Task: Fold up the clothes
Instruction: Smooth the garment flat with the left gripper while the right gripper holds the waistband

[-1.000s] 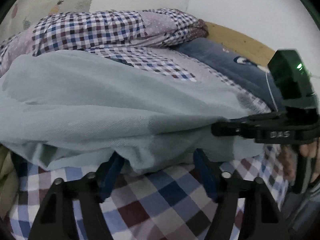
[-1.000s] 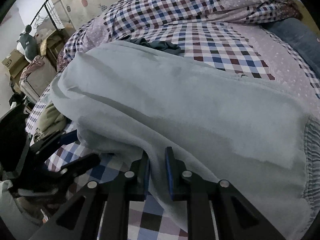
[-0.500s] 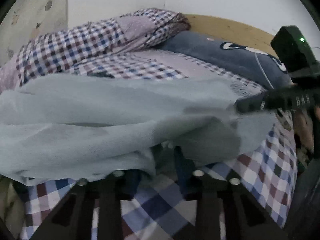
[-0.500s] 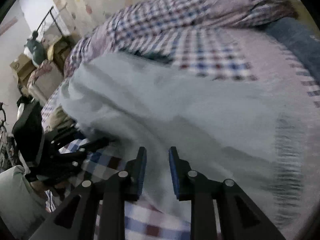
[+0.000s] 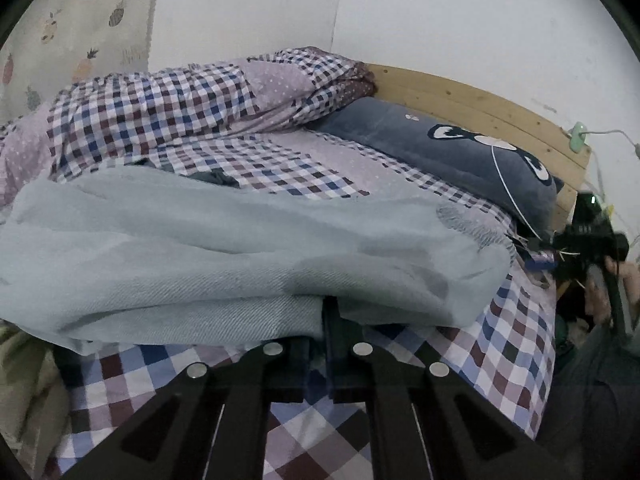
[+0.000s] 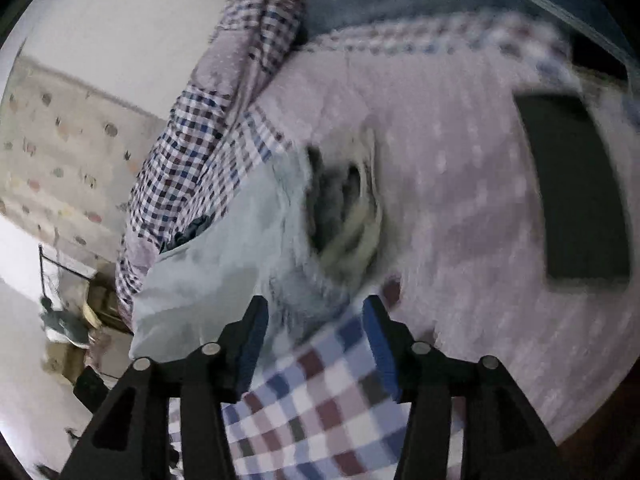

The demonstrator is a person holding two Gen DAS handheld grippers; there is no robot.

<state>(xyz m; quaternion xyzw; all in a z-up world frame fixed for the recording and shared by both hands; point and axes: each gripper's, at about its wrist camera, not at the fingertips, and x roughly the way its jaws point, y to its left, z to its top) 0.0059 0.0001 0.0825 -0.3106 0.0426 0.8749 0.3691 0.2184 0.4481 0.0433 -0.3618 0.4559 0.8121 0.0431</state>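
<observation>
Left gripper (image 5: 320,320): jaws nearly closed, pinching the near edge of the pale blue garment (image 5: 240,248). The garment lies spread across the checked bedsheet (image 5: 516,344), well short of the dark grey pillow (image 5: 452,156) at the wooden headboard (image 5: 480,108). Right gripper (image 6: 316,340): jaws wide apart, empty, at the garment's blurred end (image 6: 224,260).

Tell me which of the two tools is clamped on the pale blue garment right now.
The left tool: it is shut, pinching the pale blue garment at its near edge. The right tool stands open, gripping nothing, over the checked sheet.
</observation>
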